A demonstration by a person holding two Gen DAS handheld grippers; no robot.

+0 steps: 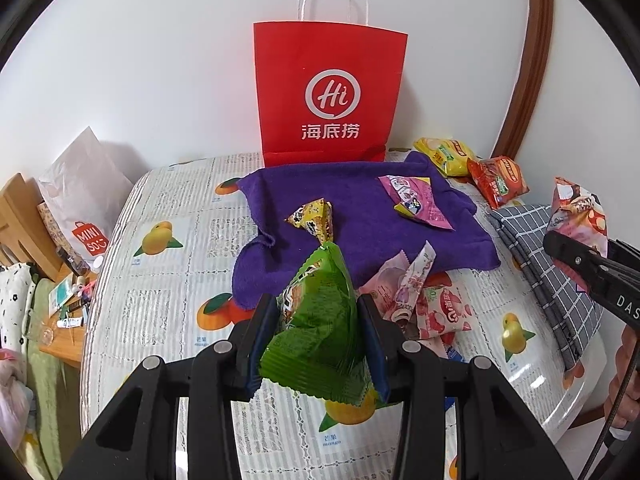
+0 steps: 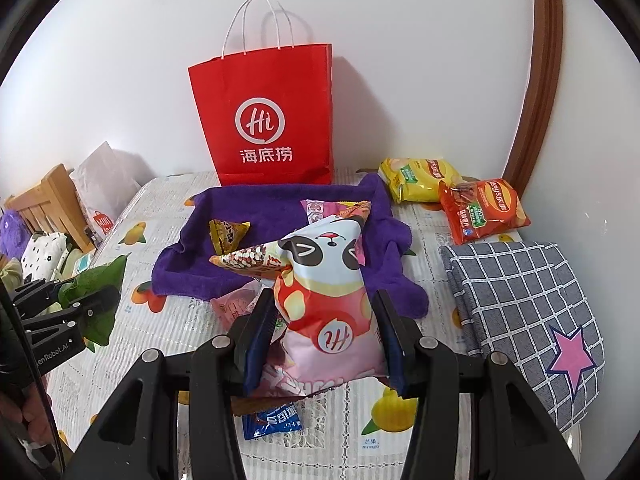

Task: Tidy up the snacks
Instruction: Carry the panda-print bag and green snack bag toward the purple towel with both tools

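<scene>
Two grippers clamp snacks: left gripper [image 1: 318, 332] green packet [image 1: 320, 320]; right gripper [image 2: 326, 332] panda bag [image 2: 328, 300], hiding packets beneath.

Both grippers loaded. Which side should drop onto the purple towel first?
Left, probably. Left gripper holds the green packet directly facing the purple towel; right gripper with the panda packet sits off beside the checked cloth.

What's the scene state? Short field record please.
left hand-held gripper: shut on green snack packet
right hand-held gripper: shut on panda snack bag
purple towel: spread on the table, two small packets on it
red paper bag: upright behind the towel, against the wall
chip bags: yellow chip bag and red chip bag, back right
checked cloth: folded, right edge
</scene>
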